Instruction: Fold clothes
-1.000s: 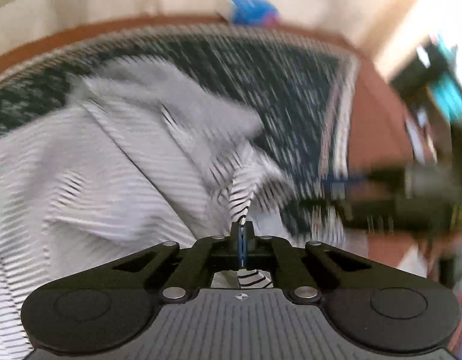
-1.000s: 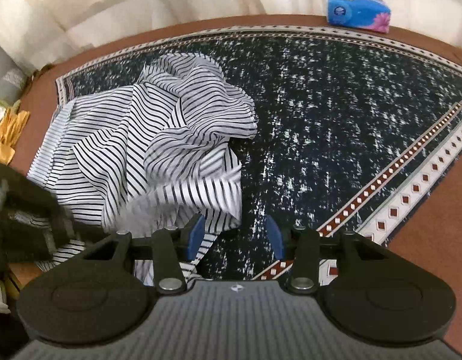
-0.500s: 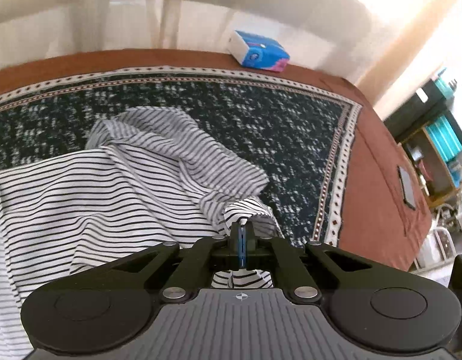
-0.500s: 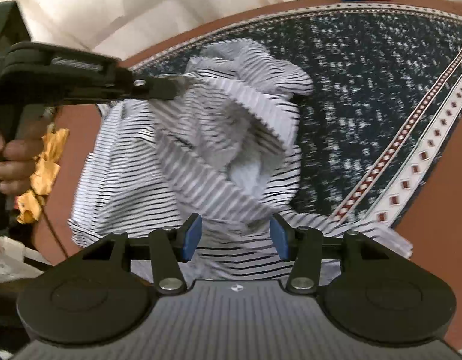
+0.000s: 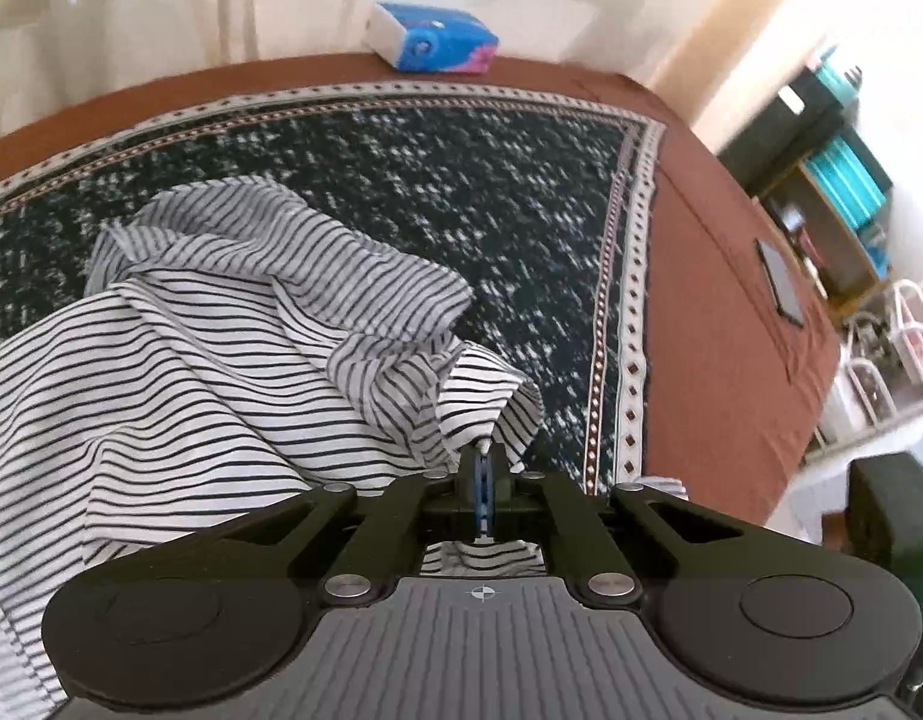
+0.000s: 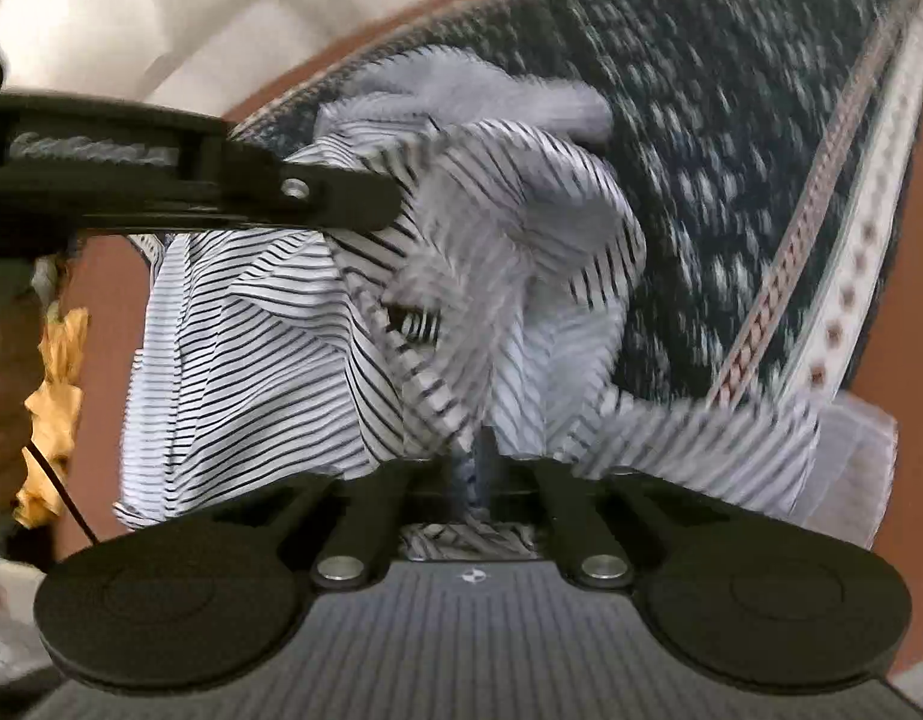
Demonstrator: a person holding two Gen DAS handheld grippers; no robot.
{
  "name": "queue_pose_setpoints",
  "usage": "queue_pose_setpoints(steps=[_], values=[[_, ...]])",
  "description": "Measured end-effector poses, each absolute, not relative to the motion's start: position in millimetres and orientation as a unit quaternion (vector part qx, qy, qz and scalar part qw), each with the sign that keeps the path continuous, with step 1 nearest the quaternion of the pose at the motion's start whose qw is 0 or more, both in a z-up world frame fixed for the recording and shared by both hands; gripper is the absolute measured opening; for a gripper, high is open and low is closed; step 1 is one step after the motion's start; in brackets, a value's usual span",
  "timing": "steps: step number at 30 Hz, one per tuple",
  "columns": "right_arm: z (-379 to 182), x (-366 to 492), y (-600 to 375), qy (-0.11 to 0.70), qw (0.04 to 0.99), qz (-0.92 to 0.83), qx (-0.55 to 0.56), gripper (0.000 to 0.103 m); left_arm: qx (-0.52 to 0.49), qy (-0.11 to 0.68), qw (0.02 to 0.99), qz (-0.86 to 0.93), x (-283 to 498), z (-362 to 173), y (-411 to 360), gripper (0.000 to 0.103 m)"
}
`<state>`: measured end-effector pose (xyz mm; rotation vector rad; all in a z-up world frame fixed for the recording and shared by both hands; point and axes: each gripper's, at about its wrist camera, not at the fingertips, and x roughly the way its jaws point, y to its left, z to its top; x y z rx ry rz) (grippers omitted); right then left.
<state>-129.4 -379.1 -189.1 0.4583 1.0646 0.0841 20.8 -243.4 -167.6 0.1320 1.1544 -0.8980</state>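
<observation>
A white shirt with thin black stripes (image 5: 209,372) lies crumpled on a dark speckled cloth (image 5: 461,180). My left gripper (image 5: 482,462) is shut on a fold of the striped shirt, lifting that fold off the cloth. In the right wrist view the shirt (image 6: 269,348) hangs bunched and blurred, and my right gripper (image 6: 476,468) is shut on another part of it near the lower edge. The left gripper (image 6: 365,198) shows there too, reaching in from the left and pinching fabric, with a person's hand (image 6: 5,396) on its handle.
A blue tissue pack (image 5: 431,45) sits at the far edge of the brown table (image 5: 719,324). The cloth has a patterned white border (image 5: 632,276). Shelves with clutter (image 5: 845,192) stand at the right. Yellow fabric (image 6: 53,414) lies at the left. Pale curtains hang behind.
My right gripper has shut on the shirt; it stood open half a second ago. The left gripper keeps its hold and has drawn the fold higher, and the shirt is more bunched.
</observation>
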Motion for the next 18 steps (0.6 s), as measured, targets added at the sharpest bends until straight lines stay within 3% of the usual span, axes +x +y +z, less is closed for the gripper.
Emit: queue_pose_setpoints(steps=[3,5,6,18], values=[[-193,-136,-389,0.508,0.830,0.025,0.228,0.002,0.070,0.525,0.745,-0.406,31,-167,-247,0.033],[-195,-140,-395,0.511,0.827,0.016,0.235,0.002,0.077,0.524,0.747,-0.402,39,-167,-250,0.059],[-196,-142,-398,0.513,0.825,0.011,0.239,0.002,0.079,0.525,0.749,-0.397,46,-168,-254,0.062],[-199,-162,-402,0.499,0.820,-0.016,0.280,0.002,0.245,0.502,0.736,-0.382,57,-218,-344,0.071]])
